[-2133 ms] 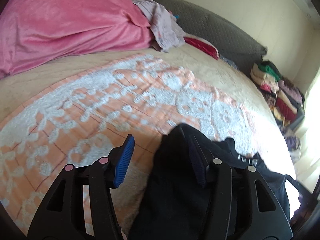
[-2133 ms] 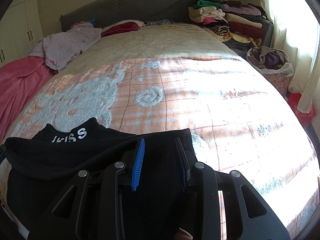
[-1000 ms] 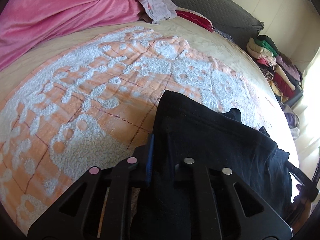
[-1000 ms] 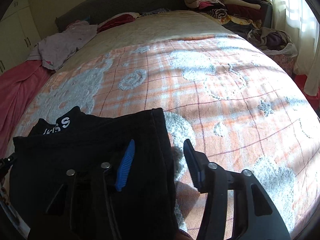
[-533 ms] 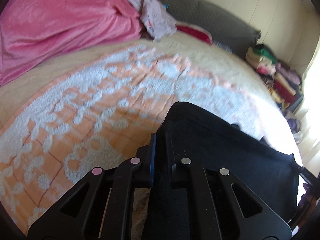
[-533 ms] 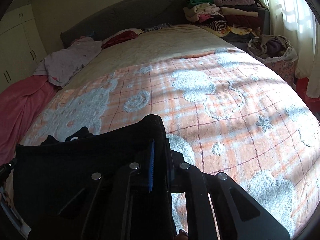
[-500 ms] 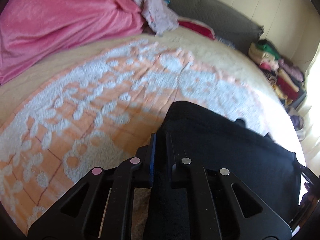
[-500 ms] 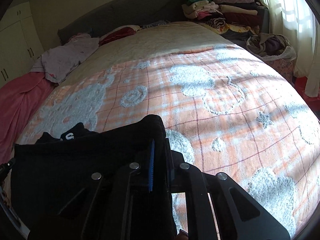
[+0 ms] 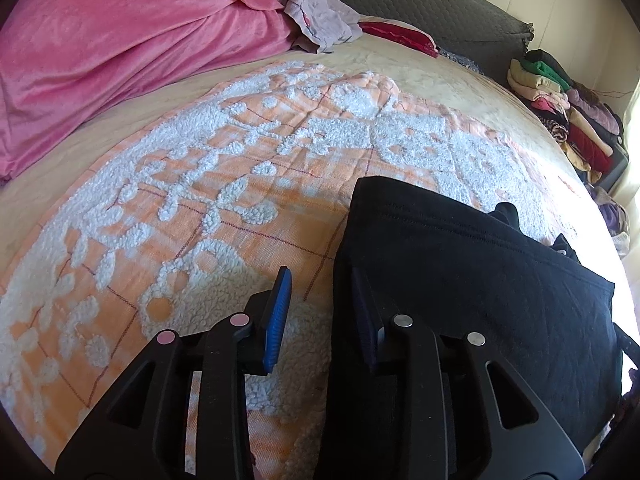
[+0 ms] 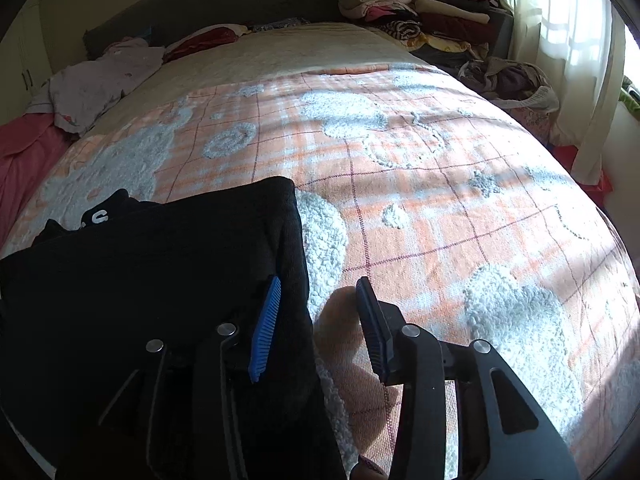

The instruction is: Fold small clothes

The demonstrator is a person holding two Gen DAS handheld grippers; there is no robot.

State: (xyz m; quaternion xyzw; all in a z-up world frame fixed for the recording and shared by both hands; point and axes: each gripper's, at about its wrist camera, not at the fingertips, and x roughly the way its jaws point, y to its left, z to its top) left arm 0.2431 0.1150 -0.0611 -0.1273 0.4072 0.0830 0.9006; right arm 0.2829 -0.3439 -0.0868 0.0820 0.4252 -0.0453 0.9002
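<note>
blanket (image 10: 440, 200) open ahead, clothes pile (image 10: 420, 12) far

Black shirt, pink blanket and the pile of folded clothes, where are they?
black shirt (image 9: 460, 264): left wrist view, middle of its flat top.
pink blanket (image 9: 120, 48): left wrist view, its big middle bulge.
pile of folded clothes (image 10: 420, 8): right wrist view, middle of stack.
</note>
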